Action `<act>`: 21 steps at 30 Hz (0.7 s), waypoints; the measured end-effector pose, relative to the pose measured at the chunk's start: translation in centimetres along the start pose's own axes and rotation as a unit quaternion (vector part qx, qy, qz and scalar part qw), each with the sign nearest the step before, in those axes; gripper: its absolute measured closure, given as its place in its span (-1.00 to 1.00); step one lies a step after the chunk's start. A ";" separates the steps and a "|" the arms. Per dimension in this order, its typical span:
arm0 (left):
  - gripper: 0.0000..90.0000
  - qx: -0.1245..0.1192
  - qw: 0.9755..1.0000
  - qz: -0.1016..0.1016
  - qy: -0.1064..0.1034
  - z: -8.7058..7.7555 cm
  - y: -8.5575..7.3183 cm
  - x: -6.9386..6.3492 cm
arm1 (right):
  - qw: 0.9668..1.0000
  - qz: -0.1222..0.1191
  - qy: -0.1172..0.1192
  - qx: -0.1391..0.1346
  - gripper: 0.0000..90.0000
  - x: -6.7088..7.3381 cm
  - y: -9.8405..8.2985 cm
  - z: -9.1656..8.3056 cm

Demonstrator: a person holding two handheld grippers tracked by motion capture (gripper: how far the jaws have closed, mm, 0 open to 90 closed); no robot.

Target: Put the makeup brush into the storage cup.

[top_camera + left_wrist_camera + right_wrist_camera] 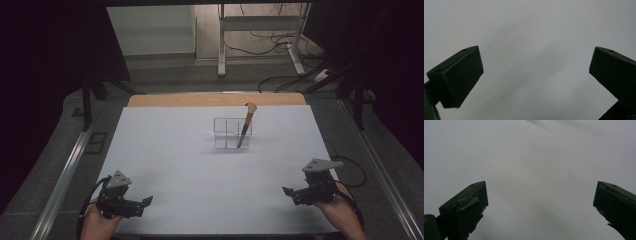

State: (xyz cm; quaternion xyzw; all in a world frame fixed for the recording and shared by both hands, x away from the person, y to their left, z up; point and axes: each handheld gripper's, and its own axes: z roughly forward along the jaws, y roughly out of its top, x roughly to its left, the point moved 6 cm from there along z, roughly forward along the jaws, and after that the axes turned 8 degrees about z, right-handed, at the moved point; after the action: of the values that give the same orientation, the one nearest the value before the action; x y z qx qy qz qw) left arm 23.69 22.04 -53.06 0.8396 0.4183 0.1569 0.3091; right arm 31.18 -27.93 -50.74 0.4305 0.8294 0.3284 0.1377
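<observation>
A clear plastic organizer (227, 133) with several compartments stands on the white table (190, 165), a little beyond the middle. A makeup brush (246, 125) with a tan head and dark handle leans upright in its front right compartment. My left gripper (145, 202) rests at the table's near left corner, open, pointing right, with nothing between its jaws. My right gripper (288, 192) rests at the near right, open and empty, pointing left. In the left gripper view the left gripper (536, 62) faces bare white table, as does the right gripper (540, 192) in the right gripper view.
A tan wooden strip (215, 99) runs along the table's far edge. Metal rails (67, 175) flank the table. Beyond it stand a white desk frame (260, 37) and loose cables (280, 80) on the floor.
</observation>
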 end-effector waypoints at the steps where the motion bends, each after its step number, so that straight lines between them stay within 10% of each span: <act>1: -1.00 0.000 1.000 0.000 0.001 0.0 0.0 0.0 | 1.000 0.001 -0.001 0.000 -1.00 -0.1 -0.1 -0.1; 21: -1.00 -0.001 1.000 0.006 0.005 0.0 0.0 0.0 | 1.000 0.017 -0.021 0.009 -1.00 -1.3 -2.3 -1.6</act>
State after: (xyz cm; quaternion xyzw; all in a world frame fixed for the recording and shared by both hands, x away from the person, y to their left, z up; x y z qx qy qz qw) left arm 23.70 22.07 -53.09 0.8410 0.4144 0.1635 0.3070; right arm 29.64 -30.61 -51.12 0.4529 0.8217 0.3138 0.1458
